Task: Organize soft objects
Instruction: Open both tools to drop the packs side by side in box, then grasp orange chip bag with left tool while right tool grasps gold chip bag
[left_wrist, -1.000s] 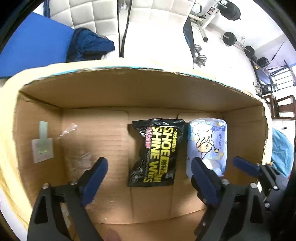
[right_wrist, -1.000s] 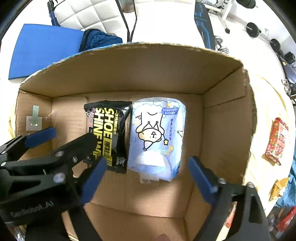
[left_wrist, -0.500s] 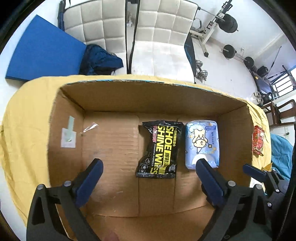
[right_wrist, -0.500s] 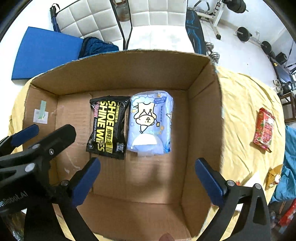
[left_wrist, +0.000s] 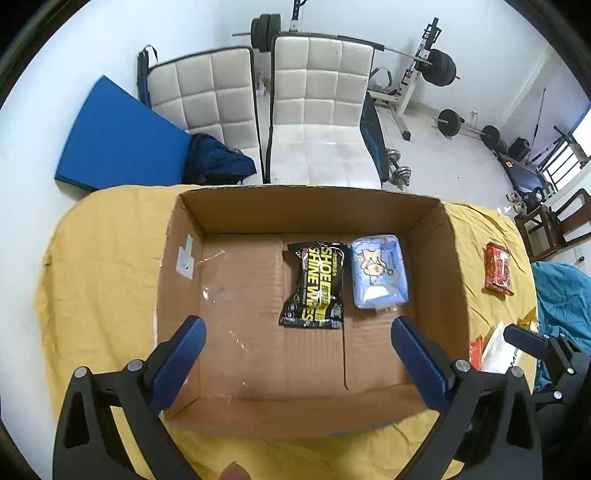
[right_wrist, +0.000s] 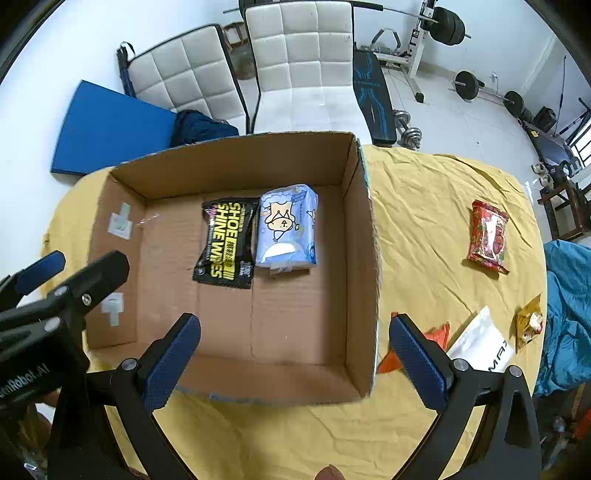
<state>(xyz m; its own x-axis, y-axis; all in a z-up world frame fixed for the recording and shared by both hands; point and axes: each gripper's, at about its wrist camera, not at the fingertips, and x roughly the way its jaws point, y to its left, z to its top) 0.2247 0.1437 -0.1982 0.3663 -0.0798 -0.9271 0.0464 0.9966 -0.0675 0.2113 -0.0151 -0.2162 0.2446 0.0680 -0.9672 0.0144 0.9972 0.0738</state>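
Note:
An open cardboard box (left_wrist: 436, 258) (right_wrist: 364, 236) stands on a yellow cloth. Inside lie a black shoe-shine wipes pack (left_wrist: 314, 284) (right_wrist: 227, 243) and a light blue tissue pack (left_wrist: 378, 271) (right_wrist: 286, 227), side by side. My left gripper (left_wrist: 297, 350) is open and empty, high above the box's near side. My right gripper (right_wrist: 293, 347) is open and empty above the box's near right corner. A red snack pack (left_wrist: 498, 267) (right_wrist: 487, 236), an orange packet (right_wrist: 436, 343), a white packet (right_wrist: 480, 343) and a small yellow packet (right_wrist: 530, 325) lie on the cloth to the right.
The yellow cloth (right_wrist: 424, 206) covers the table. Two white padded chairs (left_wrist: 314, 110), a blue mat (left_wrist: 118, 140), a dark bundle (left_wrist: 218, 162) and gym weights (left_wrist: 443, 66) stand behind. A teal cloth (right_wrist: 565, 310) hangs at the right edge.
Both grippers have risen and pulled back out of the box, so the whole box and the table around it show. Both packs lie where they were.

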